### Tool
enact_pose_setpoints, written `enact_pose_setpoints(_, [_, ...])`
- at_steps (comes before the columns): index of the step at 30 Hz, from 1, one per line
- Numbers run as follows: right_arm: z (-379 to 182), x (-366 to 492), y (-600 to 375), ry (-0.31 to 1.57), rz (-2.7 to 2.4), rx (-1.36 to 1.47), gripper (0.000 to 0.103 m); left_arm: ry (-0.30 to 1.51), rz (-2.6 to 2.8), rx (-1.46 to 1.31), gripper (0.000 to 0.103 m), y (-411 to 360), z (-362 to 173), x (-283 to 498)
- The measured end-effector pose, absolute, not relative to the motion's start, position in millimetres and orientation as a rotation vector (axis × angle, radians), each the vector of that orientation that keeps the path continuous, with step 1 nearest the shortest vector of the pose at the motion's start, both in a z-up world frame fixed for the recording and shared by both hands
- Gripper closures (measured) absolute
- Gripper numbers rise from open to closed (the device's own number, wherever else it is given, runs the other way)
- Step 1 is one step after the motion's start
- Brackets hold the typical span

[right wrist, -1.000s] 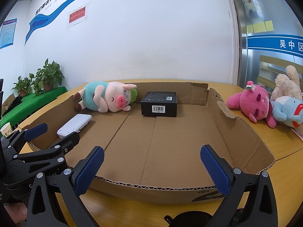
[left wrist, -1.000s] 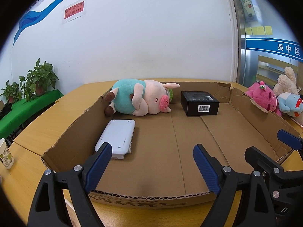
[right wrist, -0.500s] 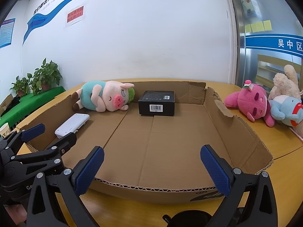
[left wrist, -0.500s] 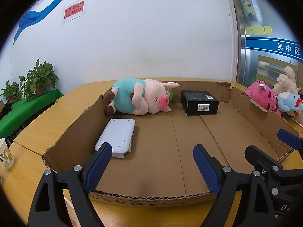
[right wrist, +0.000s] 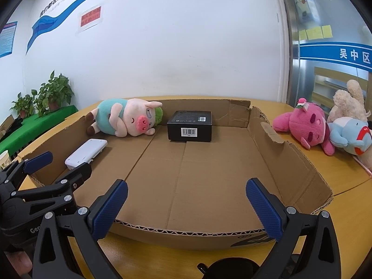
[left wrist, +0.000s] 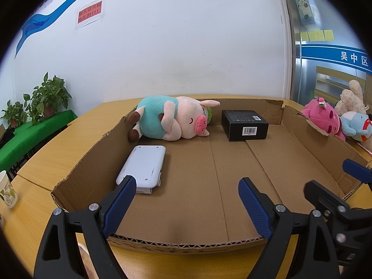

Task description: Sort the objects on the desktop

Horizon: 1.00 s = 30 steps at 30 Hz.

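Both units idle at the near edge of the cardboard tray (left wrist: 76,169): left hand-held gripper (left wrist: 186,205) released, jaws spread wide, nothing between them; right hand-held gripper (right wrist: 186,205) same, released and empty. The two sit side by side, each visible at the edge of the other's view. Tray sits on the wooden tabletop (left wrist: 58,144). Inside it: white flat device (left wrist: 143,165) lying along the left wall, nearest the left unit; plush pig (left wrist: 172,121) in a teal shirt on its side in the far-left corner, just beyond the device; black box (left wrist: 244,124) with a barcode label at the far wall, just right of the pig. Outside the tray on the right: pink plush (right wrist: 304,125), blue plush (right wrist: 348,134) and beige plush (right wrist: 348,102), bunched together and touching. Paper cup (left wrist: 5,193) on the tabletop at far left. Potted plants (left wrist: 44,97) on a green-covered surface by the wall.
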State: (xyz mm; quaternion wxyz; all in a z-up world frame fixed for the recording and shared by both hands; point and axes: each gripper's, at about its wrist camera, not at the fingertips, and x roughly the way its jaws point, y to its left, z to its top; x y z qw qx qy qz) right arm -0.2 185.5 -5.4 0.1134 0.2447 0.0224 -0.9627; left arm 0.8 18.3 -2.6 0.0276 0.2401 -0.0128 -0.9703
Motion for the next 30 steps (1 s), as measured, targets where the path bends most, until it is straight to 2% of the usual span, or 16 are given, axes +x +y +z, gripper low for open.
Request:
enact_pose_setpoints(3, [5, 6, 195, 0.041, -2.763, 0.777, 0.0, -0.035, -3.001, 0.74, 0.013, 17, -5, 1])
enact_pose_setpoints(7, [38, 34, 241, -0.055, -2.672, 0.69, 0.0, -0.035, -3.002, 0.74, 0.013, 16, -5, 1])
enact_pose_setpoints(10, [48, 41, 281, -0.041, -2.589, 0.729, 0.0, -0.035, -3.001, 0.741, 0.013, 16, -5, 1])
enact_pose_setpoints(14, [24, 24, 326, -0.04, -2.466, 0.979, 0.0, -0.035, -3.002, 0.741, 0.013, 16, -4, 1])
enact_pose_setpoints(19, [-24, -6, 351, -0.155, -2.311, 1.211, 0.0, -0.035, -3.002, 0.741, 0.013, 16, -4, 1])
enact_pose_setpoints(22, [-37, -12, 342, -0.167, -2.262, 1.254, 0.0, -0.035, -3.001, 0.742, 0.013, 17, -4, 1])
enact_pose_setpoints(30, [-31, 30, 290, -0.091, -2.083, 1.24, 0.0, -0.035, -3.001, 0.742, 0.013, 17, -5, 2])
